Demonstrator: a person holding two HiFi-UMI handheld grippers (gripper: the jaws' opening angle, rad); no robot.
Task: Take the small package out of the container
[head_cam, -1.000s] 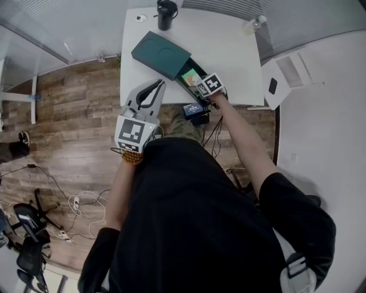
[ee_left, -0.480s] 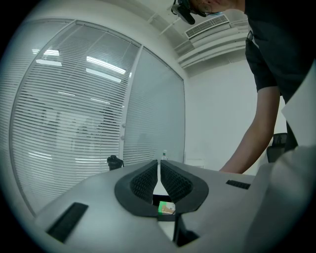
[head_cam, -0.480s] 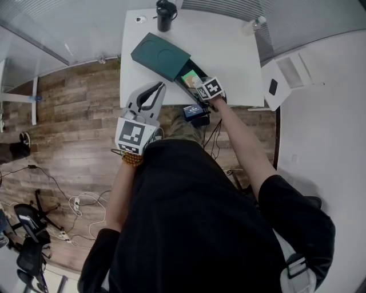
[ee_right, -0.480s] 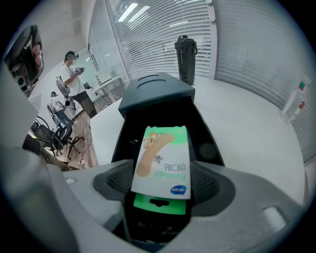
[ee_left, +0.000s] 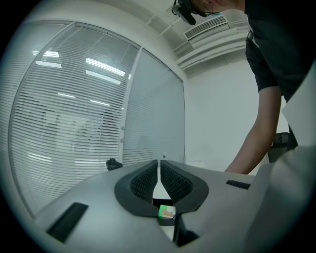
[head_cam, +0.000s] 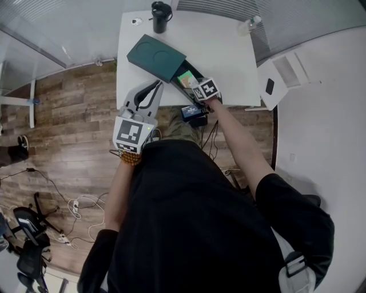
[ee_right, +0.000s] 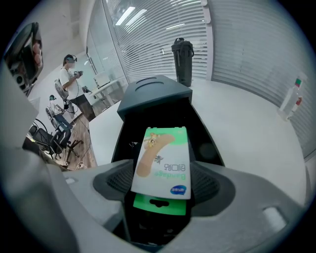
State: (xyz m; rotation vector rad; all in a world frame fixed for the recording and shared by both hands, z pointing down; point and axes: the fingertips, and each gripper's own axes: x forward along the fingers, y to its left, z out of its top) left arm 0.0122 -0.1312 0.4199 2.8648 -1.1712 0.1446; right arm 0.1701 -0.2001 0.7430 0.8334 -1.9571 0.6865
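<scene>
A dark green box (head_cam: 155,57) lies on the white table (head_cam: 229,51) with its black drawer (head_cam: 197,73) pulled out toward me. My right gripper (head_cam: 193,83) is over the open drawer, shut on a small green and white bandage package (head_cam: 185,79). In the right gripper view the package (ee_right: 163,158) stands between the jaws of the right gripper (ee_right: 160,173), above the drawer (ee_right: 205,141). My left gripper (head_cam: 155,86) is shut and empty at the table's front left edge. The left gripper (ee_left: 159,165) looks over the table, with the package (ee_left: 166,213) small below its jaws.
A black cup (head_cam: 160,14) and a clear bottle (head_cam: 250,24) stand at the table's far edge. A dark device (head_cam: 193,111) with cables hangs at the table's front. A white cabinet (head_cam: 280,80) stands to the right. Several people (ee_right: 69,74) are far off.
My right gripper has drawn back a little toward the table's front with the package in it. The left gripper has hardly moved.
</scene>
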